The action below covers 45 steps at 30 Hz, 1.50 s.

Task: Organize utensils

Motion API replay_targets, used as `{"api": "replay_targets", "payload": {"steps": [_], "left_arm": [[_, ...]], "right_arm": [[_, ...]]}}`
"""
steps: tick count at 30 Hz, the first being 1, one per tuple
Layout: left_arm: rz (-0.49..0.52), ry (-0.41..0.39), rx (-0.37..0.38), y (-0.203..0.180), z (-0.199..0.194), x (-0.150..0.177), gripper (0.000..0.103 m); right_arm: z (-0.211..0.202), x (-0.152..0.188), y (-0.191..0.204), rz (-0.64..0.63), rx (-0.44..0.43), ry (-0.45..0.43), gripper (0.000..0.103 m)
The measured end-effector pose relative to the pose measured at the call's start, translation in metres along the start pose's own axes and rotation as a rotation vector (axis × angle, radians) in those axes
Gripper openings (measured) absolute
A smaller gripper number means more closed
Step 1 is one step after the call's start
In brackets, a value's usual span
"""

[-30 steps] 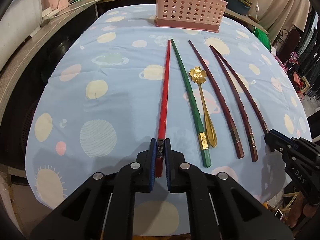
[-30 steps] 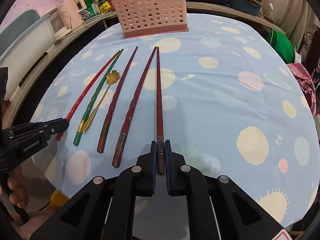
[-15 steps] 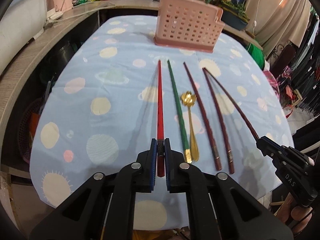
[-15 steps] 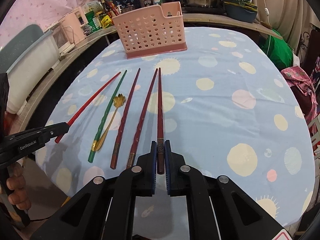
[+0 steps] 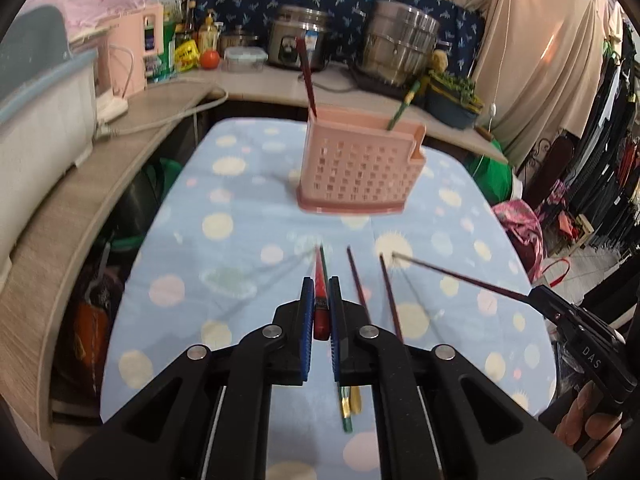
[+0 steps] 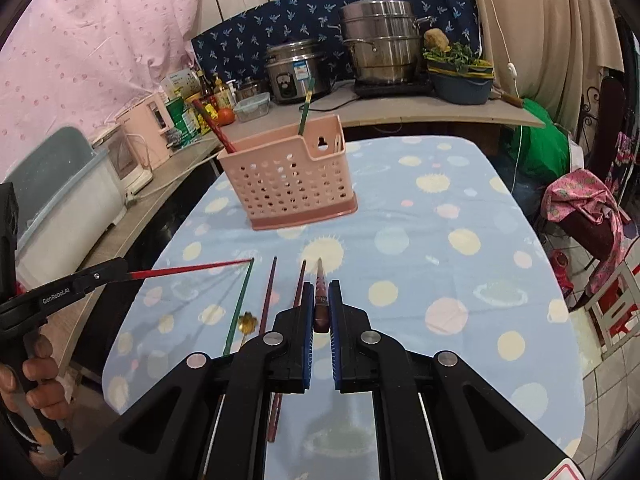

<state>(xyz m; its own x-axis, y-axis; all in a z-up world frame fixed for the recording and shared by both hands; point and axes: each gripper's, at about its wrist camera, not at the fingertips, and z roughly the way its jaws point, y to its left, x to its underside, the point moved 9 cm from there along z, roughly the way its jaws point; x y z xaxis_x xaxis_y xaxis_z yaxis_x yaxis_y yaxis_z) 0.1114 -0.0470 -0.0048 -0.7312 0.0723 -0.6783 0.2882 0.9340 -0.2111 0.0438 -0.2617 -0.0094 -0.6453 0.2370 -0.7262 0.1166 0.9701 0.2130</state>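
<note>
My left gripper (image 5: 319, 316) is shut on the thick end of a red chopstick (image 5: 320, 280) and holds it lifted, tip forward; it also shows in the right wrist view (image 6: 192, 269). My right gripper (image 6: 321, 312) is shut on a dark brown chopstick (image 6: 320, 280), also lifted (image 5: 456, 276). On the cloth lie a green chopstick (image 6: 239, 304), two brown chopsticks (image 6: 269, 292) and a gold flower spoon (image 6: 247, 322). The pink perforated holder (image 6: 292, 180) stands at the table's far end with a brown and a green chopstick in it.
The table has a light blue spotted cloth (image 6: 440, 264). A wooden counter (image 5: 92, 176) curves along the left and back with pots (image 6: 380, 48), a rice cooker (image 6: 294, 70) and bottles. A chair with pink cloth (image 6: 588, 208) stands at the right.
Both grippers have risen and tilted up, lifting the red and the dark brown chopstick off the cloth. The other utensils have stayed where they lay.
</note>
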Motion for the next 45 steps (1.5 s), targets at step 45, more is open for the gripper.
{"api": "replay_targets", "payload": {"steps": [45], "left_arm": [[-0.01, 0.319, 0.011, 0.007, 0.089, 0.133, 0.025]], "right_arm": [[-0.041, -0.044, -0.003, 0.035, 0.019, -0.124, 0.007]]}}
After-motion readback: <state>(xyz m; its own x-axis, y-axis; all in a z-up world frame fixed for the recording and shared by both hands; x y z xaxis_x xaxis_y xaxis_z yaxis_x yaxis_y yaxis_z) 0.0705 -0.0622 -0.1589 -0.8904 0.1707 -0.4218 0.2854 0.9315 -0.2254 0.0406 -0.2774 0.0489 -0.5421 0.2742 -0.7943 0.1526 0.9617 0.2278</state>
